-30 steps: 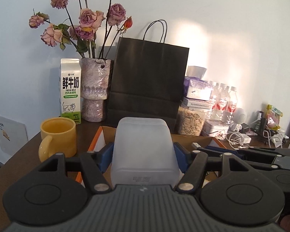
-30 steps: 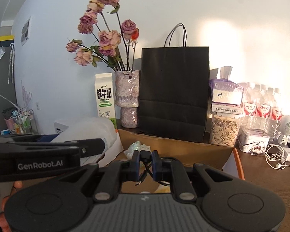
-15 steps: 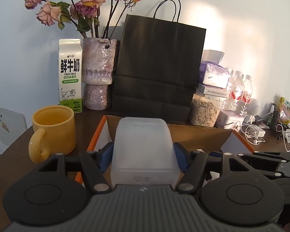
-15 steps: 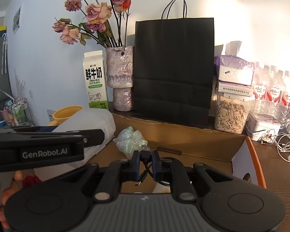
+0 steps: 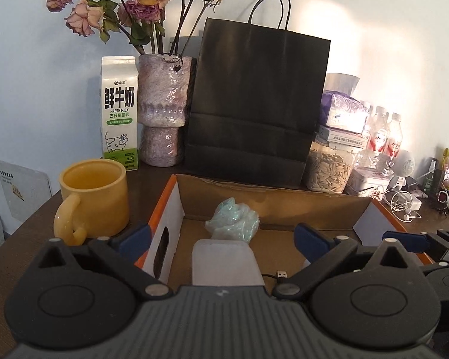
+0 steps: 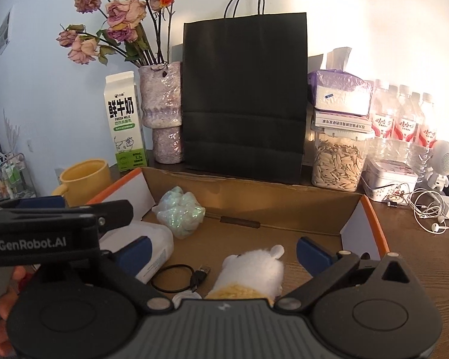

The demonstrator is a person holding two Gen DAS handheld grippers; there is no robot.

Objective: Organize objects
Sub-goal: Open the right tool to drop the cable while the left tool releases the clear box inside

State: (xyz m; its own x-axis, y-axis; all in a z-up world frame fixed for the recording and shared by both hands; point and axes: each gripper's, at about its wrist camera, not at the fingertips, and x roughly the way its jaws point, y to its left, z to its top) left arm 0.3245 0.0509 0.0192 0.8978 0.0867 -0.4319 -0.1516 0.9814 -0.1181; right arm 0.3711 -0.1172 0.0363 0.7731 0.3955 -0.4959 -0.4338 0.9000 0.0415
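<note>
Left wrist view: the left gripper (image 5: 221, 237) has just been opening and stands released, its blue pads clear of one frosted, boxy plastic container (image 5: 227, 261) lying between them in the corrugated cardboard box (image 5: 284, 202). One crinkled iridescent wad (image 5: 233, 220) sits beyond it. One glossy yellow mug (image 5: 94, 197) stands on the dark wood tabletop (image 5: 24, 239).

Right wrist view: the right gripper (image 6: 221, 254) has likewise just spread open, gripping nothing; one coiled black cable (image 6: 179, 278) and one fluffy white plush toy (image 6: 254, 272) lie in the box below.
</note>
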